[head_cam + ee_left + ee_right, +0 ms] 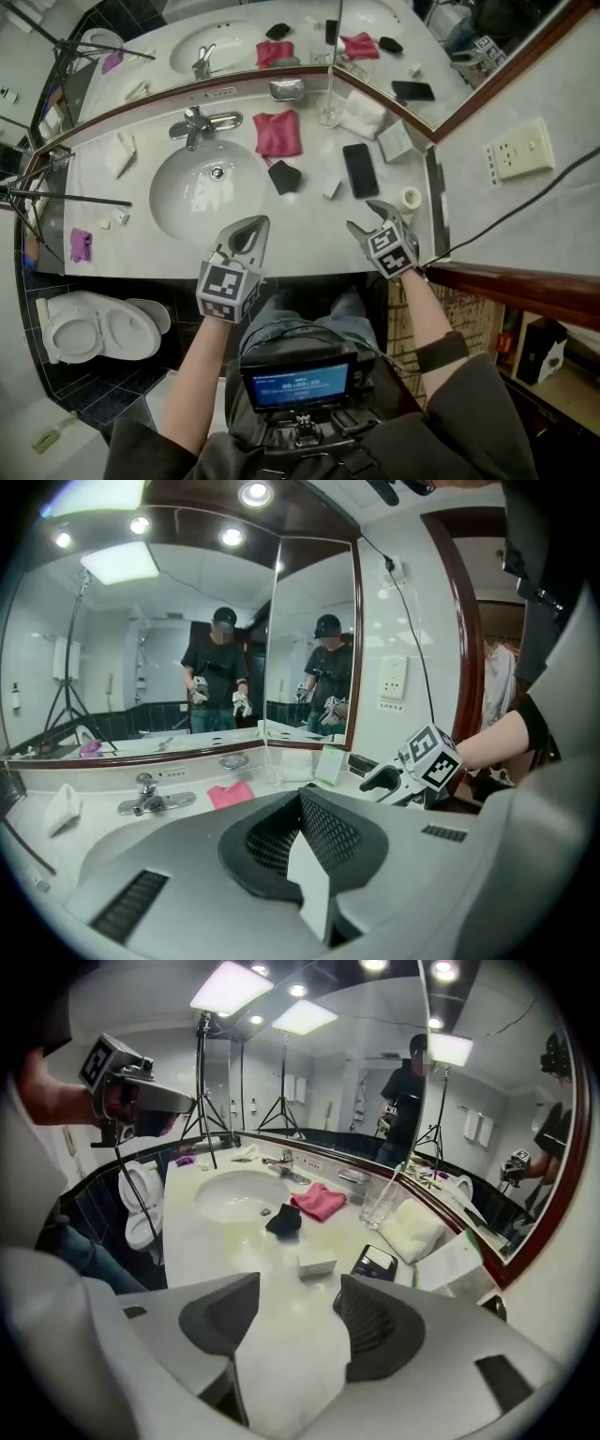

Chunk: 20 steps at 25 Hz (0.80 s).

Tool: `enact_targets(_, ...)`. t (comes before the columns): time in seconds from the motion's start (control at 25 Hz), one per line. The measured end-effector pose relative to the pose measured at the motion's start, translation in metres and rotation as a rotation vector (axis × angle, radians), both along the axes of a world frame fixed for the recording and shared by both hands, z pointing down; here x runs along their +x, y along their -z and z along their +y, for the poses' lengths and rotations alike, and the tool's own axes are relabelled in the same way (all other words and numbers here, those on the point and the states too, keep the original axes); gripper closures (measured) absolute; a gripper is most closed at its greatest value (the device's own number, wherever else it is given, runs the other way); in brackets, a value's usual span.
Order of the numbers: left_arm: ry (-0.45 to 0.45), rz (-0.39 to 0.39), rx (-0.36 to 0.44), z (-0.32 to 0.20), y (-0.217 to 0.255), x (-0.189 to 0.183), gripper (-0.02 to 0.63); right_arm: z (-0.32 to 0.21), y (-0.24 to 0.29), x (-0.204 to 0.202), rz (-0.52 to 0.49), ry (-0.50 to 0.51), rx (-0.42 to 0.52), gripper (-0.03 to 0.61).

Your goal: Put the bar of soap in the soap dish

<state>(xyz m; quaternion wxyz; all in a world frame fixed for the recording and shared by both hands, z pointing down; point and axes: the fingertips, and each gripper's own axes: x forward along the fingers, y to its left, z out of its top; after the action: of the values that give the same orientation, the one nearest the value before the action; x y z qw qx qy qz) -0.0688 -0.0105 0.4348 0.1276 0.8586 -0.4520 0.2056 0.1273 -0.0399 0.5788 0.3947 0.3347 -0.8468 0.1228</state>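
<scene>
L claw [255,227] is clenched, pads tight together, nothing in it. It hangs over the near edge of the table [309,220], w/ the sink basin [202,192] just ahead of it. R claw [367,216] is released: jaws stand apart w/ nothing btw them, tips angled down over the table's near edge.

The bar of soap [331,188], a small white block, lies flat on the table just ahead of R claw and slightly to its left, not touching it. In the right gripper view it shows beyond the gap btw the jaws. A black phone [360,170] lies straight ahead of R claw, just beside the soap on its right. A black pouch-like item [284,176] sits ahead-left of R claw, past the soap, and ahead-right of L claw.

Further out: pink cloth [277,132] behind the black item; faucet [199,123] beyond L claw on the basin's far side; a clear glass [328,111] and a folded white towel [362,114] beyond the phone.

The soap dish [287,89], metal, is farthest, up against the mirror [281,37] behind the pink cloth, well apart from both claws. The soap isn't in it.
</scene>
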Motion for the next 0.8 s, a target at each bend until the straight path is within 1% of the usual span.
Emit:
enact_targets(0.12, 0.006, -0.005, -0.012, 0.0, -0.006, -0.009, 0.614, -0.011, -0.031, -0.013, 0.03, 0.03, -0.057, 0.221)
enact_targets(0.16, 0.008, -0.008, -0.014, 0.0, -0.008, -0.012, 0.614, -0.017, -0.038, -0.017, 0.045, 0.037, -0.071, 0.173)
enact_targets(0.2, 0.01, -0.01, -0.014, -0.001, -0.009, -0.014, 0.614, -0.024, -0.041, -0.02, 0.062, 0.046, -0.08, 0.158)
enact_targets(0.36, 0.001, -0.012, -0.029, -0.001, -0.016, -0.02, 0.614, -0.052, -0.064, -0.033, 0.113, 0.094, -0.12, 0.149)
enact_targets(0.56, 0.005, 0.001, -0.038, -0.004, -0.027, -0.028, 0.614, -0.073, -0.08, -0.049, 0.194, 0.226, -0.17, 0.149)
enact_targets(0.64, 0.011, 0.012, -0.039, -0.005, -0.031, -0.031, 0.614, -0.08, -0.086, -0.053, 0.243, 0.281, -0.196, 0.149)
enact_targets(0.72, 0.016, 0.022, -0.04, -0.005, -0.036, -0.035, 0.614, -0.084, -0.091, -0.055, 0.284, 0.315, -0.237, 0.149)
enact_targets(0.8, 0.023, 0.032, -0.043, -0.004, -0.039, -0.038, 0.614, -0.087, -0.096, -0.058, 0.305, 0.324, -0.291, 0.147)
